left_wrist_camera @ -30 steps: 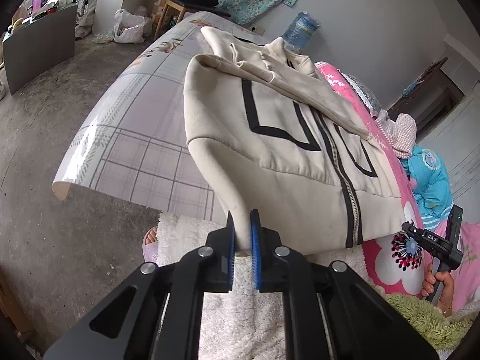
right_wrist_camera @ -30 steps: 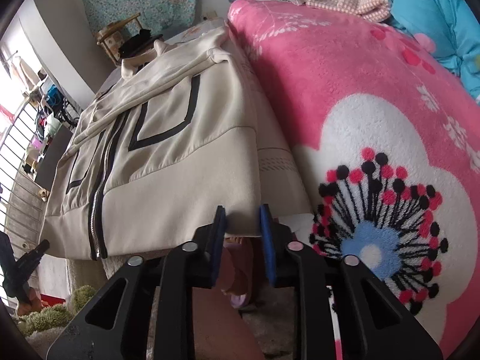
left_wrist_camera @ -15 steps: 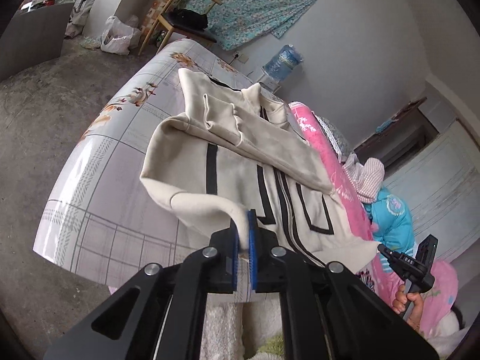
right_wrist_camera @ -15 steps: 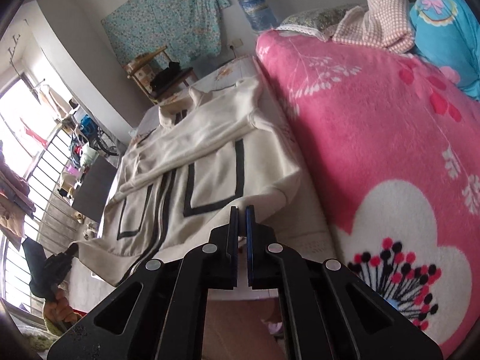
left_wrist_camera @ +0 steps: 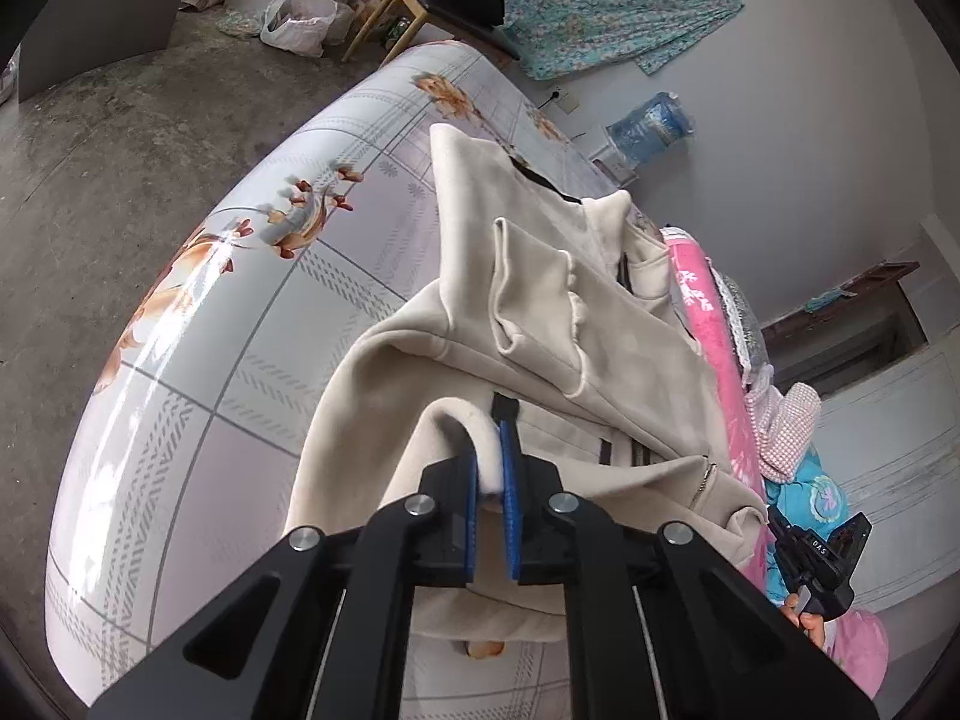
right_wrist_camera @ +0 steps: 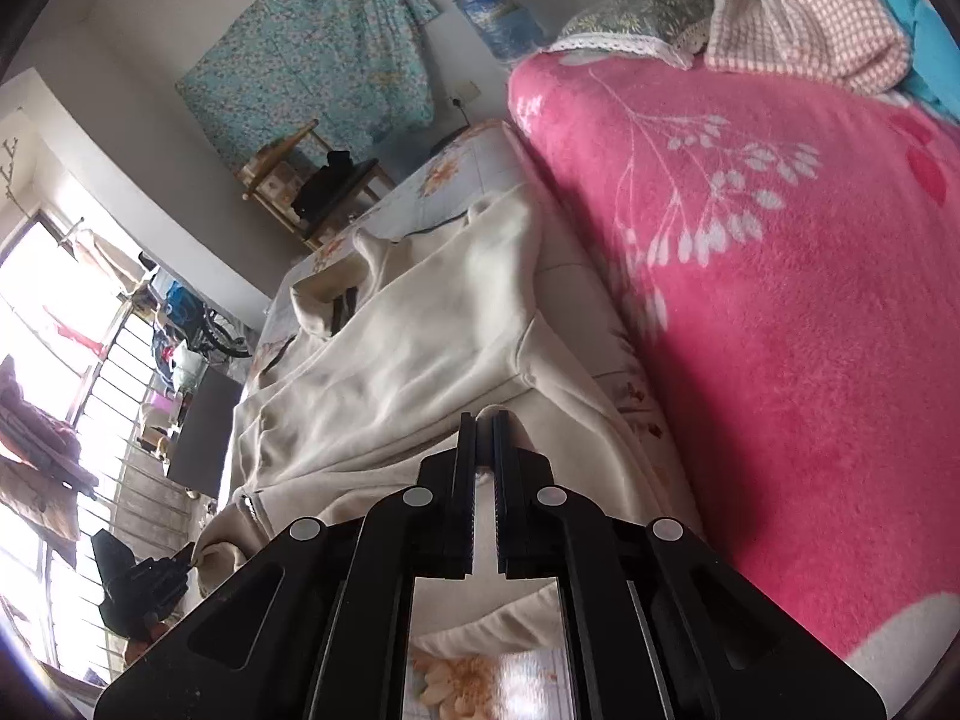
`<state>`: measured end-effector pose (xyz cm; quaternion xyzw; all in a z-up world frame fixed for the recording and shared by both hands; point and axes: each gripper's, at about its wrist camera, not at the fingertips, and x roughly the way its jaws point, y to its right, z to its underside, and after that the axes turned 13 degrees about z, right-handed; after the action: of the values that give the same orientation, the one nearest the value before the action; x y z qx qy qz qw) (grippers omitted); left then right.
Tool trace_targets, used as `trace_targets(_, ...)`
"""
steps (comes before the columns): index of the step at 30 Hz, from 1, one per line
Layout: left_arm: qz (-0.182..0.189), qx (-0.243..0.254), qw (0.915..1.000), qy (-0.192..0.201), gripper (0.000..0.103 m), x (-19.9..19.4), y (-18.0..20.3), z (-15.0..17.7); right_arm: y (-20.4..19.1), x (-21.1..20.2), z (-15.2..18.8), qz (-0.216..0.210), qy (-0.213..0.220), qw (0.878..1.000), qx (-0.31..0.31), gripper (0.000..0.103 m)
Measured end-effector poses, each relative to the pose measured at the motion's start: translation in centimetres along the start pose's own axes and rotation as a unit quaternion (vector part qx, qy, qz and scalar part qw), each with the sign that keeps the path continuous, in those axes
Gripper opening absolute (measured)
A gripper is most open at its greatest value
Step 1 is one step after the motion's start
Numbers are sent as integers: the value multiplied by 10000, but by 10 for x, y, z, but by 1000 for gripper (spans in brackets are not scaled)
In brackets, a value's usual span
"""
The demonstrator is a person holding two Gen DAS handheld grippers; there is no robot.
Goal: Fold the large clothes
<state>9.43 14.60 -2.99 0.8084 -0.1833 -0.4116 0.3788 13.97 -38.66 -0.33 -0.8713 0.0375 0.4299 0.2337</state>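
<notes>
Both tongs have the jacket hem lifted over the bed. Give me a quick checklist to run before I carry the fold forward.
1. Left tongs pinching the cream jacket hem: ok, fabric sits between the blue pads.
2. Right tongs pinching the hem: ok, shut on a thin fold of fabric.
3. Sleeve folded across the jacket's front: ok.
4. Zipper closed: cannot tell, only the pull tab at the raised edge shows.
5. Landing area toward the collar: ok, nothing lying on it.
6. Clearance from the pink blanket: not ok, the jacket's right edge lies against it.
</notes>
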Motion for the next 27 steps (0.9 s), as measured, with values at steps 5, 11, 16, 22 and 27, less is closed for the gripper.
trace_targets(5,-92,-327,9994,76,31,3,-16,-9,12,19,-9,114,-54,9997,207,45)
trace_targets(11,30,-174,9990,418,37,-36,-21,-2,21,-6,6,127,-66,9999,-55,60)
trace_targets(16,-76,-24,9998,192,52,-50,-25,32,33,-23,40,359,-216,9988,-241,71)
trace_targets(22,-252,-45,9995,198,57,-37,-34,46,33,-6,62,731,-402,9950,-544,73)
trace_targets(27,-706,494,9960,223,51,-21,-19,48,11,8,66,1185,-175,9860,-1157,70)
